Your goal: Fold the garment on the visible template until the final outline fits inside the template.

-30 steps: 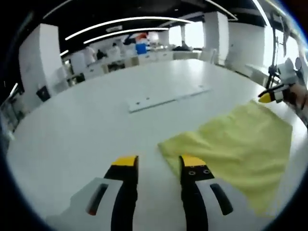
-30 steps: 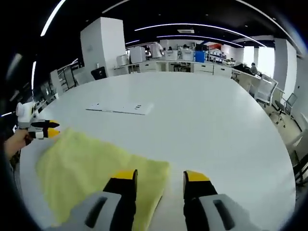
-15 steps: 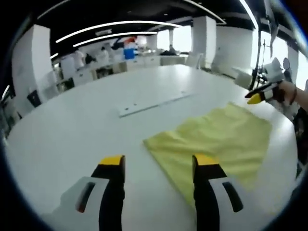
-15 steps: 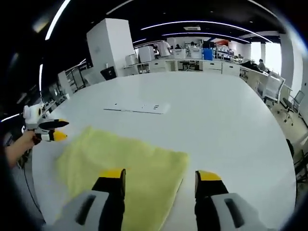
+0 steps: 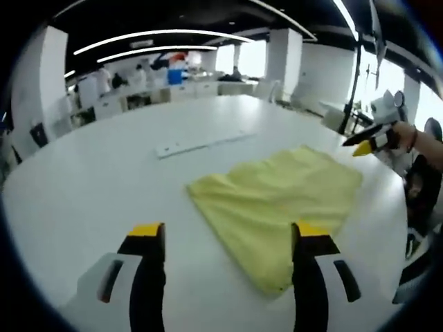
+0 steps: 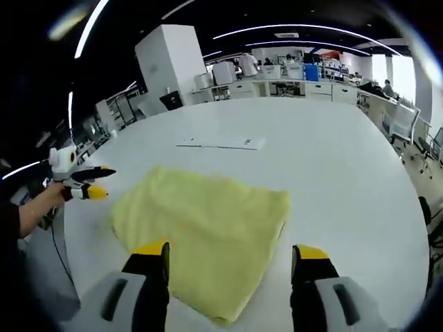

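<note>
Yellow garment (image 5: 277, 207) lies flat mid-counter (image 5: 83, 180), both left gripper (image 5: 225, 235) and right gripper (image 6: 230, 254) spread wide and empty above it; risk: pinching one layer drags the cloth askew, outline overshoots any template.

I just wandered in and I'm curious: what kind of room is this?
Probably an open-plan office or lab: a big white table with a yellow garment on it, desks with people at the back, and long ceiling light strips.
</note>
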A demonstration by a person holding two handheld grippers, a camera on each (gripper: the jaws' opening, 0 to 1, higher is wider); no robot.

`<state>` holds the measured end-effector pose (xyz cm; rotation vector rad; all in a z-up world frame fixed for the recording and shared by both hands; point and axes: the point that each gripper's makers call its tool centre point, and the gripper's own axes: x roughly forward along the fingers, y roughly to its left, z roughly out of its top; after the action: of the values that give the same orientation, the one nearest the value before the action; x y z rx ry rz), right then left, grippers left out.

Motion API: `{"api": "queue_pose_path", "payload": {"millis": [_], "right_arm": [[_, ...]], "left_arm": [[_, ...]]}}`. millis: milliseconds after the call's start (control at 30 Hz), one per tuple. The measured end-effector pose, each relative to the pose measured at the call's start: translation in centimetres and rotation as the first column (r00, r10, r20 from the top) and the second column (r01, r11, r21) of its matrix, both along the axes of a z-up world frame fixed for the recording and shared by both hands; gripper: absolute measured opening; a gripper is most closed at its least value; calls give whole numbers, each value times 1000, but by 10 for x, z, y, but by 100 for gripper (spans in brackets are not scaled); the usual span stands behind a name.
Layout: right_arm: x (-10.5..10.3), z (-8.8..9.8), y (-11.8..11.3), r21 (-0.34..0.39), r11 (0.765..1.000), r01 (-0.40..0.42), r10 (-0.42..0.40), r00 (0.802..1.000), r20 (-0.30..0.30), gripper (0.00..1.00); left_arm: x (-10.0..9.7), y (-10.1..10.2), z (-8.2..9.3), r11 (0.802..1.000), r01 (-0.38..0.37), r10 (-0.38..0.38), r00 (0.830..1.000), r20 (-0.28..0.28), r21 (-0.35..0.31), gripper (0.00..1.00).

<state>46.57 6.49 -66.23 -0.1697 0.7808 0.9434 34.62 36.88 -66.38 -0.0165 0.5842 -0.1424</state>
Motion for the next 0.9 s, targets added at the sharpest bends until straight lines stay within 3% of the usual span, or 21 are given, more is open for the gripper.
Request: {"api": "queue_pose_path", "payload": {"millis": [267,467,533,900], "right_arm": [[-19,4,-13,-10,1000,-22,22,1000,4,70],[-41,-6,-18,4,1000,-27,27,999,-29,67],[-48,-10,-18,17,999,-33,34,998,-53,64],[-58,-24,-33,19,1000,16,-15,998,-63,43]], "left_arm": [[-25,-8,-7,1000,25,-25,999,-27,8,70],[-37,-18,-11,999,11,-13,999,-39,-44,67],[-40,-19,-13,998,0,-2,999,-46,-56,66],[-60,-24,-32,996,-43,37,996,-76,-81,46]]}}
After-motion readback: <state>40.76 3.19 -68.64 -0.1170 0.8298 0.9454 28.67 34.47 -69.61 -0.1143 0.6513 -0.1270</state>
